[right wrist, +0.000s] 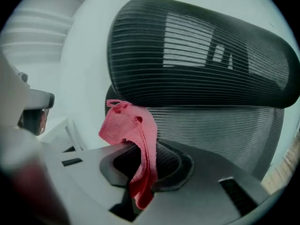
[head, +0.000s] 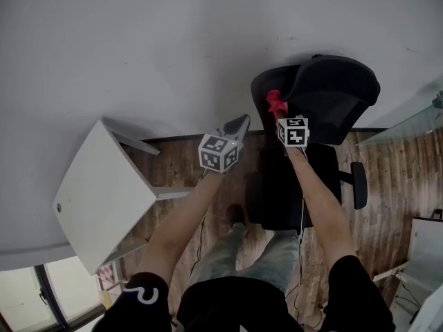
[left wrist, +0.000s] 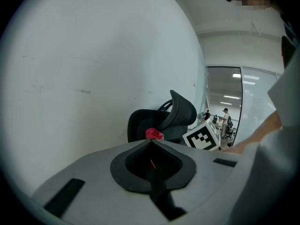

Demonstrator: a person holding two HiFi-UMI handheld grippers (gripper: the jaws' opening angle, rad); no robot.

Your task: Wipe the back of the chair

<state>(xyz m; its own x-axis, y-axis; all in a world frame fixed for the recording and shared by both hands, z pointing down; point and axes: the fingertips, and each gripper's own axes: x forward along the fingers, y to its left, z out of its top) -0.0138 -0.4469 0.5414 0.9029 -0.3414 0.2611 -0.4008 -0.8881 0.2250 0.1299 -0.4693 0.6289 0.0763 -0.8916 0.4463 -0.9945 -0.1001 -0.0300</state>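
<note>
A plain white wall [head: 173, 40] fills the upper part of the head view, with brown wood-plank floor [head: 394, 178] below it; a white flat-topped table [head: 97, 192] stands at the person's left, well apart from the work; the black mesh office chair [head: 332, 95] stands against the wall ahead and to the right, its ribbed backrest [right wrist: 225, 130] and curved headrest [right wrist: 197, 55] filling the right gripper view; the right gripper [right wrist: 140, 165] has its jaws clamped tight on a crumpled pink cloth [right wrist: 129, 130], which stands up out of the jaws with its top just under the headrest, close in front of the mesh, though contact cannot be judged; the left gripper [left wrist: 152, 165] is closed with nothing in it, held in mid-air between table and chair and pointing towards the chair; the step in hand looks like bringing the cloth to the top of the backrest, with wiping barely begun if at all; the next move probably calls for pressing the loose cloth flat against the mesh and sweeping it across and downwards with a firm hold, since such a chair may swivel under the push.
</note>
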